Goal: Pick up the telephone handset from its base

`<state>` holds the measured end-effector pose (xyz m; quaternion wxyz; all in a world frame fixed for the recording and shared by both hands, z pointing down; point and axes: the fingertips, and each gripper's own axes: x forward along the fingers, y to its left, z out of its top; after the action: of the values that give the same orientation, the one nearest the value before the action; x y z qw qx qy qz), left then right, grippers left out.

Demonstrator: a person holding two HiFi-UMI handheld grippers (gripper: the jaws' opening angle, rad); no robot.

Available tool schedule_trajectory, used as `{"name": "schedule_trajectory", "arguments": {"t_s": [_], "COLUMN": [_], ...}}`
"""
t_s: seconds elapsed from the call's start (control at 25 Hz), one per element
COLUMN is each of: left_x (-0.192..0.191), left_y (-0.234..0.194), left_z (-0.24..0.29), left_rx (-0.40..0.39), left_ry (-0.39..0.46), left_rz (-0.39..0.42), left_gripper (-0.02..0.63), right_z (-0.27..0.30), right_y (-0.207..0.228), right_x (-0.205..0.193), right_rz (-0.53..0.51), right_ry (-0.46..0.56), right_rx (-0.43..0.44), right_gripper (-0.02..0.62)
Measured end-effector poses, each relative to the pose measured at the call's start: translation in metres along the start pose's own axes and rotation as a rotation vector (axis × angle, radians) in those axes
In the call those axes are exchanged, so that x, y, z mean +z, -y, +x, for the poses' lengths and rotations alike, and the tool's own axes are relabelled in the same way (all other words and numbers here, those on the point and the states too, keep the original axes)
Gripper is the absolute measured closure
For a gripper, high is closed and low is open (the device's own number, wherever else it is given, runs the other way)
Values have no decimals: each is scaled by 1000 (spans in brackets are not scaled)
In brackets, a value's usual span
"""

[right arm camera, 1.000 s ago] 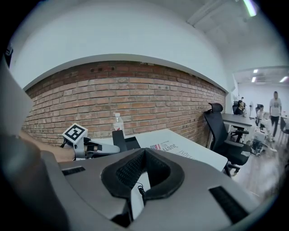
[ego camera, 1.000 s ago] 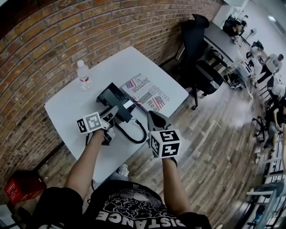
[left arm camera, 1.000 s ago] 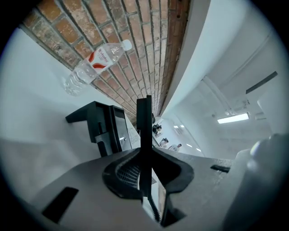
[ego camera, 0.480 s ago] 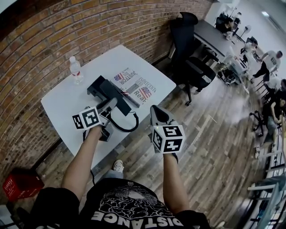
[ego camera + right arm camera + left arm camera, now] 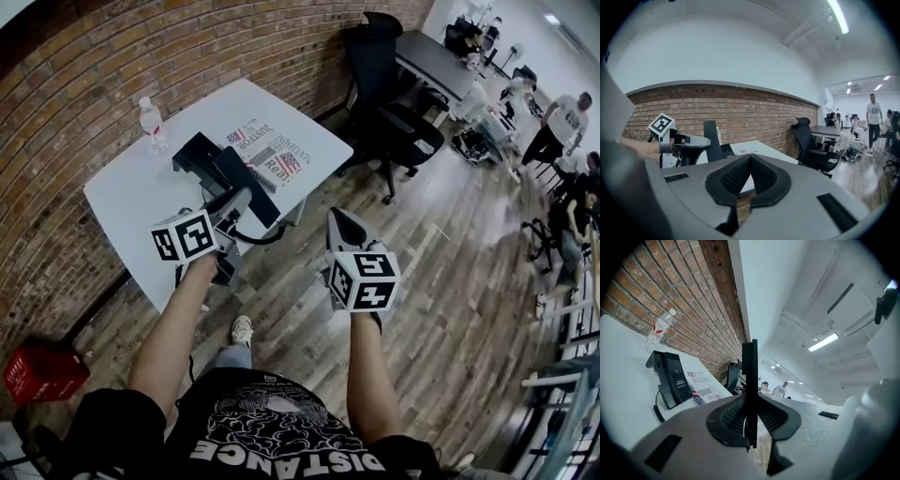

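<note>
My left gripper (image 5: 239,202) is shut on the black telephone handset (image 5: 255,192), which sits edge-on between its pads in the left gripper view (image 5: 749,380). The handset hangs over the table's near edge, away from the black base (image 5: 194,152) on the white table (image 5: 131,206). A coiled cord (image 5: 255,238) sags from the handset. In the left gripper view the base (image 5: 670,376) stands far off at the left. My right gripper (image 5: 339,225) hovers over the floor to the right, shut, with nothing between its pads (image 5: 749,180). It sees the left gripper (image 5: 701,140) holding the handset (image 5: 712,143) upright.
A water bottle (image 5: 150,122) and a newspaper (image 5: 267,155) lie on the table by the brick wall. A black office chair (image 5: 384,94) stands beyond the table's right end. A red crate (image 5: 37,370) sits on the wooden floor at the left. People stand at far desks (image 5: 562,122).
Both grippers have drawn back from the table toward the person and risen a little. The handset has come further from the base and now hangs past the table's edge.
</note>
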<state>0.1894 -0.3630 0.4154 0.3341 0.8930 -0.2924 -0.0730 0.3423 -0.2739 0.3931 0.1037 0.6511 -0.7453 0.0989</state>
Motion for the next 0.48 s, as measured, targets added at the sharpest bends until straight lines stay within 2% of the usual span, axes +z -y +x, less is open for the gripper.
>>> {"name": "schedule_trajectory", "arguments": {"t_s": [0.28,0.48], "left_x": [-35,-40], "left_y": [57,74], "left_z": [-26,-42], "left_rx": [-7,-6], "left_ry": [4,10], "left_rz": [88,111], "left_gripper": [534,534], "right_z": [-67,-91], "right_y": [5,6], "right_x": [-17,-24], "right_rz": [-13,-3], "right_ry": [36,41], "right_rx": [-20,-37], "right_gripper": [595,595]}}
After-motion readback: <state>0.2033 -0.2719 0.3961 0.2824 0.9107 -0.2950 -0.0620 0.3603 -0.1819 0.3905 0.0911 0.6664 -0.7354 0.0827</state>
